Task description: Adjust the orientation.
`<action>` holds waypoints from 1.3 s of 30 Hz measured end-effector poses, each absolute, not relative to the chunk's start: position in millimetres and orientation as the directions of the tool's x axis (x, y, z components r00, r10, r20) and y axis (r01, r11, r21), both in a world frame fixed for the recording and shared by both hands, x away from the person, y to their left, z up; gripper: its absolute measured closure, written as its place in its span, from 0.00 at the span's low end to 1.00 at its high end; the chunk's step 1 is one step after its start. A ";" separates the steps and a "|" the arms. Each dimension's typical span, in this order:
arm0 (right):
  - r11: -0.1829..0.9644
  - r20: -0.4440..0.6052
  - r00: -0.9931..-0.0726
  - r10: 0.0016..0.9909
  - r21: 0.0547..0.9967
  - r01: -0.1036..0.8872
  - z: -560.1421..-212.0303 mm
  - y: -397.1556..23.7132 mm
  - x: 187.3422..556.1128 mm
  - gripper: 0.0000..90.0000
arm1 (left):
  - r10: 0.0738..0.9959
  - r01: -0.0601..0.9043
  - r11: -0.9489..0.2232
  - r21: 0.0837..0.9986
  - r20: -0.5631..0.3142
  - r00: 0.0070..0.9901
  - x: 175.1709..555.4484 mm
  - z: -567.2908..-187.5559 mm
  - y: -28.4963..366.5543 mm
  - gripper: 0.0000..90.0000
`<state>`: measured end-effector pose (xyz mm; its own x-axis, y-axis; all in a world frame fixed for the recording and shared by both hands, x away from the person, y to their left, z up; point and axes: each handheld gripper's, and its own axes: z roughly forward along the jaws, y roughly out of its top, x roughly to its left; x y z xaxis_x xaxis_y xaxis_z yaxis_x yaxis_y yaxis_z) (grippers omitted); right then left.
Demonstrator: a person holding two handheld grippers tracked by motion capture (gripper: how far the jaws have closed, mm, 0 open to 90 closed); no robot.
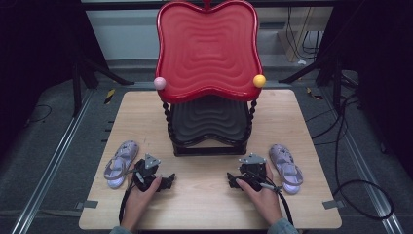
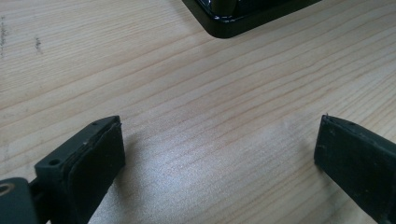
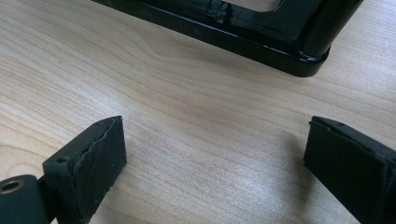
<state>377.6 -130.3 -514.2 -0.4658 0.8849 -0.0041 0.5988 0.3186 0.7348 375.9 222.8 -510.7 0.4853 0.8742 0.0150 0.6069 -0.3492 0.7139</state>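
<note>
both my grippers spread, empty; left sandal (image 1: 121,164) lies just outboard of left gripper (image 1: 163,181), toe toward me.

A two-shelf stand (image 1: 208,97) sits at the back middle of the table (image 1: 204,204). One sandal (image 1: 121,163) lies front left, another sandal (image 1: 286,167) front right, with both grippers between them.

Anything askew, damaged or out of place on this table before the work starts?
Nothing damaged or spilled. The two lilac sandals lie far apart, the left sandal and the right sandal on opposite sides of the red-topped rack. Both grippers rest open on the table.
</note>
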 end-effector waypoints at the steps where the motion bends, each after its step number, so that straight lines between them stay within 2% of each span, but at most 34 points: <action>1: 0.318 -0.003 -0.465 0.885 0.735 0.599 -514.2 -130.2 377.6 0.06 | 0.873 0.607 -0.350 0.714 0.015 0.487 375.8 -510.7 222.9 0.01; 7: 0.321 -0.007 -0.467 0.884 0.735 0.597 -514.3 -130.5 377.7 0.06 | 0.862 0.607 -0.375 0.701 0.022 0.507 373.4 -504.3 224.7 0.04; 13: 0.321 -0.006 -0.468 0.884 0.735 0.597 -514.4 -130.9 377.1 0.06 | 0.869 0.603 -0.401 0.690 0.078 0.489 373.7 -462.4 232.4 0.05; 18: 0.324 -0.005 -0.473 0.881 0.734 0.597 -514.3 -131.6 376.4 0.06 | 0.891 0.631 -0.393 0.668 0.106 0.443 381.1 -428.9 256.8 0.06; 23: 0.329 -0.007 -0.478 0.878 0.735 0.593 -514.4 -132.2 376.4 0.06 | 0.908 0.658 -0.376 0.652 0.118 0.402 384.7 -416.3 280.7 0.08; 29: 0.333 -0.008 -0.483 0.875 0.735 0.591 -514.4 -132.8 376.4 0.06 | 0.939 0.695 -0.320 0.644 0.118 0.323 382.8 -409.2 313.4 0.14; 39: 0.340 -0.010 -0.491 0.871 0.735 0.587 -514.4 -133.8 376.4 0.06 | 0.950 0.730 -0.297 0.615 0.112 0.292 378.3 -400.2 340.9 0.28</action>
